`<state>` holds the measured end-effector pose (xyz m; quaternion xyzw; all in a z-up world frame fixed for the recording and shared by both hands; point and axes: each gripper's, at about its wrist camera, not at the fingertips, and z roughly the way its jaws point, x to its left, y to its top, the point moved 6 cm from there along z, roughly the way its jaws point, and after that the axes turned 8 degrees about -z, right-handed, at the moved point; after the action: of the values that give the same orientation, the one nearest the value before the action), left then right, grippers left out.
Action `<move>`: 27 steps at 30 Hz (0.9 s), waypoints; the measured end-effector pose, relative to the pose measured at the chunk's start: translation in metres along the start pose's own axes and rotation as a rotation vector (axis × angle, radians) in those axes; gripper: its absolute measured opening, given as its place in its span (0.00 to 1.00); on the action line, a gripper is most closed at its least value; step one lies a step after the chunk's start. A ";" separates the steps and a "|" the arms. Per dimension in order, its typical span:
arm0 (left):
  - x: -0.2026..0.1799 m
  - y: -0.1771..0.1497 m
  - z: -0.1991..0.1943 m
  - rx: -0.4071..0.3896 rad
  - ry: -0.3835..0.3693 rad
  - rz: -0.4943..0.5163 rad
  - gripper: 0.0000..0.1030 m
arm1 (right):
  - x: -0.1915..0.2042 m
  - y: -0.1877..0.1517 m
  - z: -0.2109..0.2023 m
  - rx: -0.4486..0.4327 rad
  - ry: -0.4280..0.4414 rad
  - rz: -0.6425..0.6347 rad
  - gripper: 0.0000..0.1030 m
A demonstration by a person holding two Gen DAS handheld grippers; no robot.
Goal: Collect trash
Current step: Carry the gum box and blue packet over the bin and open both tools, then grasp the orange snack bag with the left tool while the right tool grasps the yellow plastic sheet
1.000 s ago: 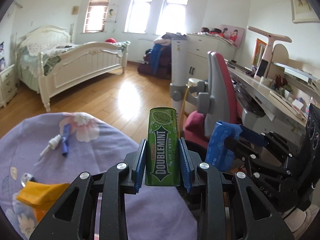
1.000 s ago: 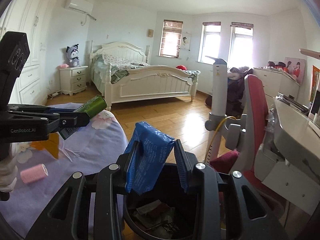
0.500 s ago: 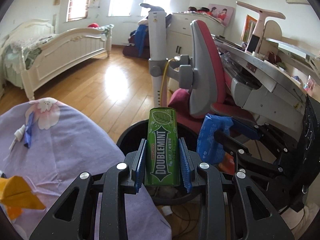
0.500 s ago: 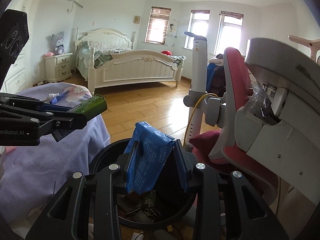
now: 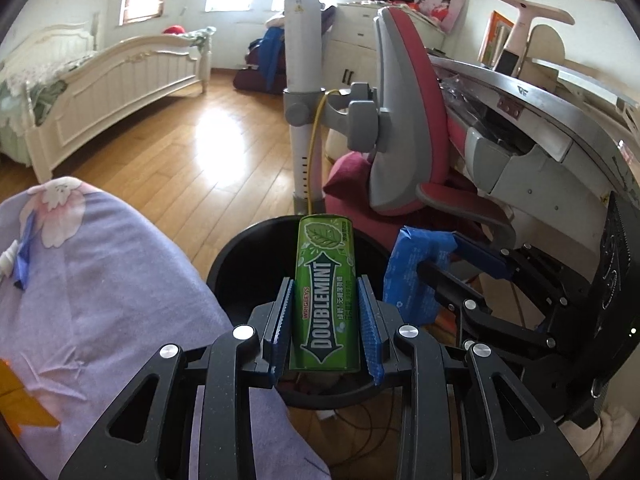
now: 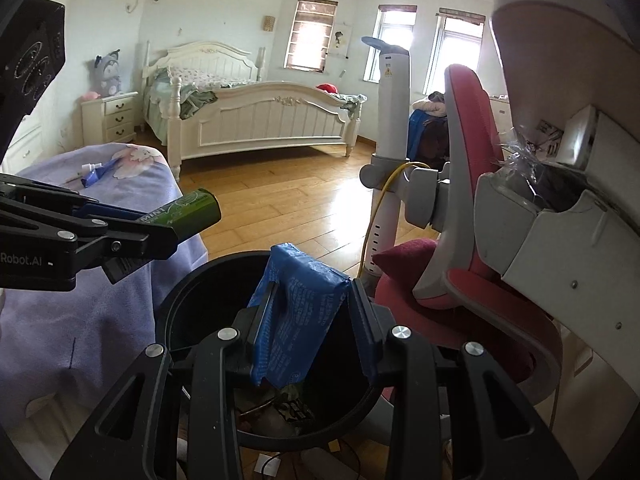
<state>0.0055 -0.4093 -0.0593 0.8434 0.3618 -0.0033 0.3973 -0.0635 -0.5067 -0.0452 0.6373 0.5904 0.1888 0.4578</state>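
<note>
Both hand-held grippers have dropped over the black bin (image 6: pixel 208 280): left hand-held gripper (image 5: pixel 326 316) clamps the gum tin (image 5: pixel 325 296), right hand-held gripper (image 6: pixel 310 322) pinches the blue packet (image 6: pixel 298 320), ready to release.

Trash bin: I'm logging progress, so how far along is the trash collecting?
Done: the black trash bin already holds some litter at its bottom. In hand: the left gripper is shut on a green Doublemint pack and the right gripper on a blue wrapper, both above the bin's mouth, not yet released. Left: a blue and white item and an orange piece lie on the purple cloth.
</note>
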 end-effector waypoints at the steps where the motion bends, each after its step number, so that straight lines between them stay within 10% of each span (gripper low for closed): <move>1: -0.001 0.001 0.002 0.004 -0.002 0.001 0.31 | 0.000 0.000 0.001 0.004 0.002 0.002 0.34; 7: -0.006 0.007 0.009 0.009 0.045 0.053 0.34 | -0.002 -0.005 0.009 0.036 0.004 -0.001 0.43; 11: -0.009 0.017 -0.009 -0.046 0.050 0.067 0.60 | -0.004 -0.006 0.000 0.002 -0.025 -0.005 0.78; 21: 0.031 0.017 -0.070 -0.148 0.125 -0.032 0.60 | 0.018 0.010 -0.012 -0.020 0.056 0.002 0.78; 27: 0.089 0.007 -0.126 -0.252 0.292 -0.135 0.68 | 0.047 0.032 -0.021 -0.046 0.147 -0.003 0.78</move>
<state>0.0401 -0.2733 0.0060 0.7524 0.4688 0.1377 0.4418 -0.0509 -0.4523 -0.0228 0.6102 0.6188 0.2481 0.4280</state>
